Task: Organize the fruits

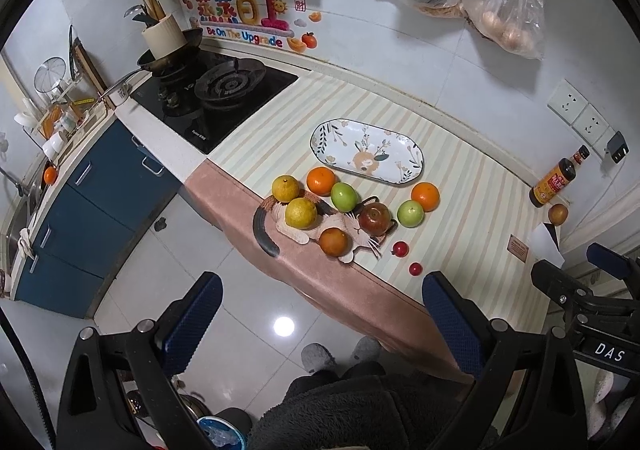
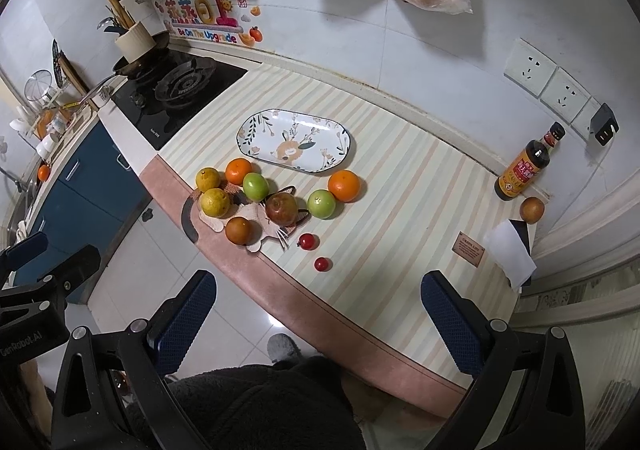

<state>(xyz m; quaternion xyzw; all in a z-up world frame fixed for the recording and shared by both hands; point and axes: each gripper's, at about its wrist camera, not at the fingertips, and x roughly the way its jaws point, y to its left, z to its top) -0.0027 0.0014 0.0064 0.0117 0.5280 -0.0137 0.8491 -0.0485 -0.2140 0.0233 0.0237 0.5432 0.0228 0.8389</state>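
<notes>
Nothing is picked up yet. The fruits (image 2: 276, 201) sit in a bunch on the worktop (image 2: 400, 185), just beside the empty plate (image 2: 248, 129). The left hand-held gripper (image 1: 320, 320) and right hand-held gripper (image 2: 318, 316) are both wide apart, holding nothing. Next I think one must reach down for a fruit

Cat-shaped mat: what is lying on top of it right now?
On the cat mat sit a red apple, a brown fruit and a yellow citrus; a green apple overlaps its far edge. They hide most of the cat's body.
</notes>
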